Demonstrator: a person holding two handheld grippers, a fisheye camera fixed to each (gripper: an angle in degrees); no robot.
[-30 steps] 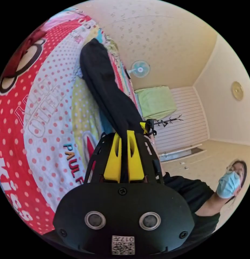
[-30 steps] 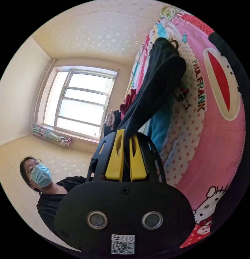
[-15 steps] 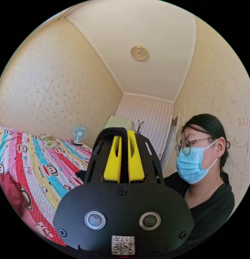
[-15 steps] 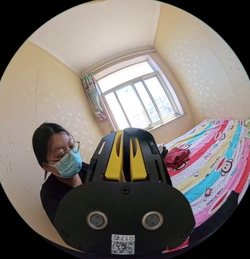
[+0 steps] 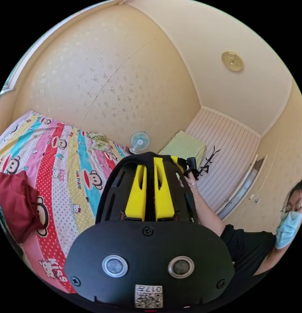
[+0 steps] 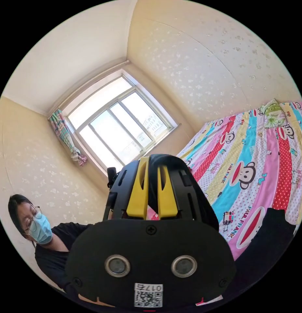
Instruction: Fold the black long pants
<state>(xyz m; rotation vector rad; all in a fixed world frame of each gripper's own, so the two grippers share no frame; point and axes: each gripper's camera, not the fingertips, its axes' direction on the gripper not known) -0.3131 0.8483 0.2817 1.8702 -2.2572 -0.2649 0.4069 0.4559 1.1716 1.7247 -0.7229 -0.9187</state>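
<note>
Both tongs, left (image 5: 150, 163) and right (image 6: 153, 163), were clamped on the black long pants (image 6: 268, 234), lifted above the striped bed (image 6: 255, 156); the next move likely called for laying them flat on it.

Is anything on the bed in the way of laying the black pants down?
Both claws, left and right, grip the black pants. A dark red garment lies on the striped bedsheet; the rest looks open.
</note>
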